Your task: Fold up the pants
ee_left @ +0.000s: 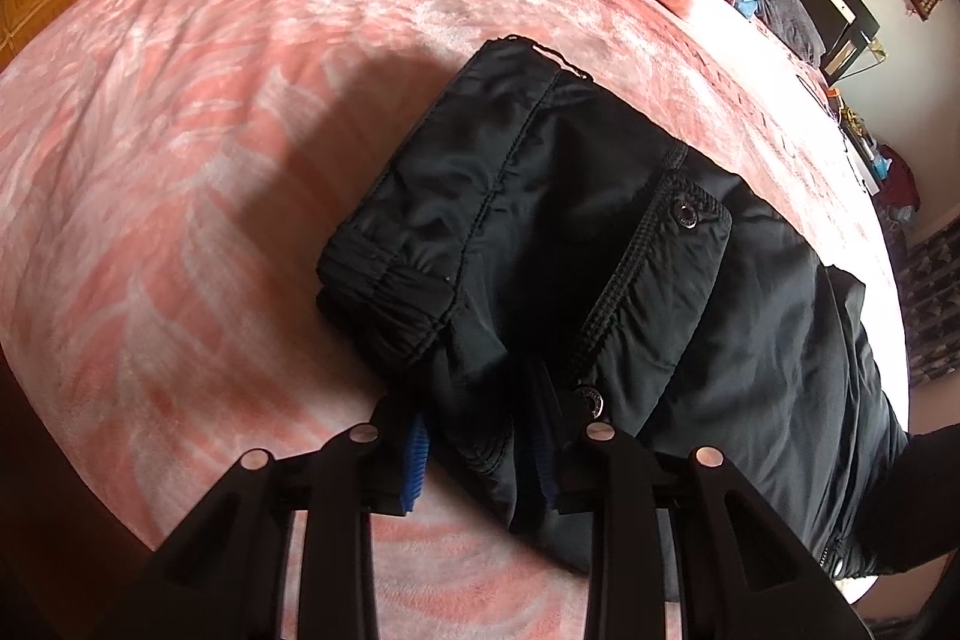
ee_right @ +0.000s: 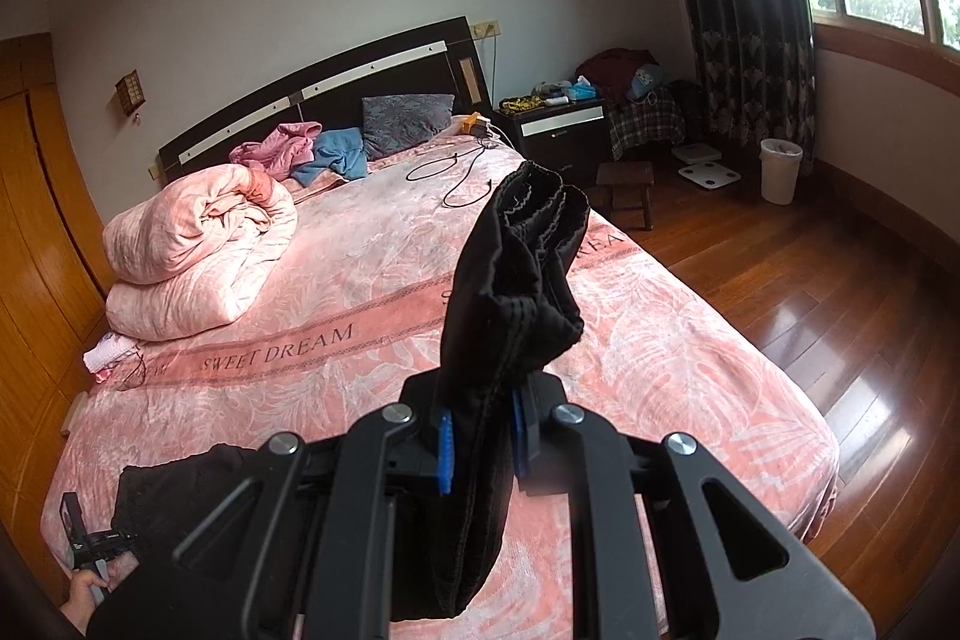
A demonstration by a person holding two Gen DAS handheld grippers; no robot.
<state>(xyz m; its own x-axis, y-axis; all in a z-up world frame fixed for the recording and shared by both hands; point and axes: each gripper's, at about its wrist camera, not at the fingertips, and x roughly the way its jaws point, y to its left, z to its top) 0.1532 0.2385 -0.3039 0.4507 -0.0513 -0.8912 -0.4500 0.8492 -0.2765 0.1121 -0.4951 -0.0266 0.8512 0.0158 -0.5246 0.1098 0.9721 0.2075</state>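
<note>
The black pants (ee_left: 600,232) lie partly folded on the pink bedspread (ee_left: 180,160), elastic cuffs at the left and a snap pocket flap at the right. My left gripper (ee_left: 483,454) is shut on the near edge of the pants, low over the bed. In the right wrist view my right gripper (ee_right: 480,436) is shut on a bunched black fold of the pants (ee_right: 516,280), held up above the bed with the fabric standing between the blue pads (ee_right: 445,451). More black fabric (ee_right: 174,490) lies at the lower left, by the left gripper (ee_right: 90,544).
A rolled pink duvet (ee_right: 192,250) sits at the bed's left. Clothes, a grey pillow (ee_right: 408,115) and a black cable (ee_right: 450,169) lie near the headboard. A nightstand (ee_right: 558,124), a stool (ee_right: 627,187) and a white bin (ee_right: 780,169) stand on the wooden floor to the right.
</note>
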